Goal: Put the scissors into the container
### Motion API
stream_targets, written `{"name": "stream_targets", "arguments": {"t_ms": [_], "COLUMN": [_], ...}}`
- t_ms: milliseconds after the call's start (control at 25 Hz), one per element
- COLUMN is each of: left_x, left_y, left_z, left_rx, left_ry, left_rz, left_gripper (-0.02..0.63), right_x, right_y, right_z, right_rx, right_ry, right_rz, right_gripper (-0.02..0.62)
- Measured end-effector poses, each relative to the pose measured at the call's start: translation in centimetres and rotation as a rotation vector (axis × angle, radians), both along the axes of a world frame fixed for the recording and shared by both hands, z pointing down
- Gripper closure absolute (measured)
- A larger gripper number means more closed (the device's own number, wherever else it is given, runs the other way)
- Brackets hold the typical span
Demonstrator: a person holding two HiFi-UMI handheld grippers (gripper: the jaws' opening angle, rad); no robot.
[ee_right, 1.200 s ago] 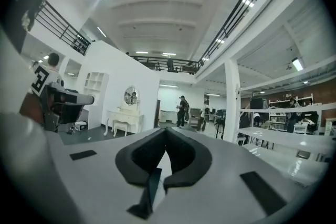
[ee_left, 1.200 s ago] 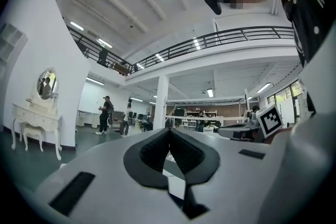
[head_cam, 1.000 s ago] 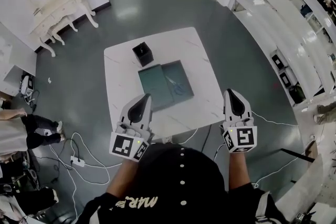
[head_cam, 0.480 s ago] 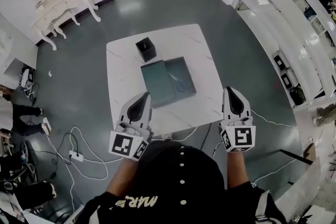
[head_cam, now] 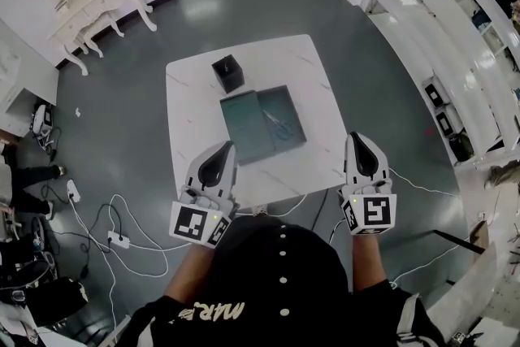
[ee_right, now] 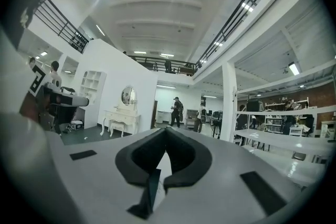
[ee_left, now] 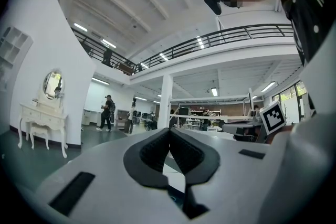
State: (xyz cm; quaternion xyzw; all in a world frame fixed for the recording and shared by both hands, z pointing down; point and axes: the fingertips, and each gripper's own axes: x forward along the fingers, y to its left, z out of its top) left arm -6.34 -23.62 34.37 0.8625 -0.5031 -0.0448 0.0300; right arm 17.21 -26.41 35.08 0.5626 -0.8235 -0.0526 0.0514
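Observation:
The scissors [head_cam: 281, 126] lie on the right half of a flat teal tray [head_cam: 244, 134] in the middle of a white table [head_cam: 191, 114]. Behind the tray, a small black square container [head_cam: 228, 74] stands upright. My left gripper [head_cam: 225, 148] hangs over the table's near left edge, its jaws shut with nothing between them [ee_left: 168, 131]. My right gripper [head_cam: 357, 140] is held past the table's near right corner, also shut and holding nothing [ee_right: 165, 131]. Both are well short of the scissors and point up towards the hall.
White power cables [head_cam: 122, 232] trail over the grey floor at the near left. A white dressing table with a round mirror [head_cam: 89, 0] stands at the far left. Long white shelving [head_cam: 439, 36] runs along the right. People stand far off [ee_left: 107, 110].
The table has shifted slightly up and right in the head view. A person's legs at the left edge have left the view. Both grippers hold the same place, still shut.

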Motion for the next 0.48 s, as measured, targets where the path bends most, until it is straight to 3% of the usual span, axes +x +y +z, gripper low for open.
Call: {"name": "stream_targets", "arguments": {"t_ms": [480], "left_x": [0.2], "left_y": [-0.1], "left_z": [0.0], "left_rx": [0.002], "left_ry": [0.000], "left_rz": [0.021], "left_gripper": [0.580], "right_x": [-1.2], "right_y": [0.2], "right_z": [0.0], "right_rx": [0.013], "right_ry": [0.002], "right_rz": [-0.024], "right_gripper": [0.581]}}
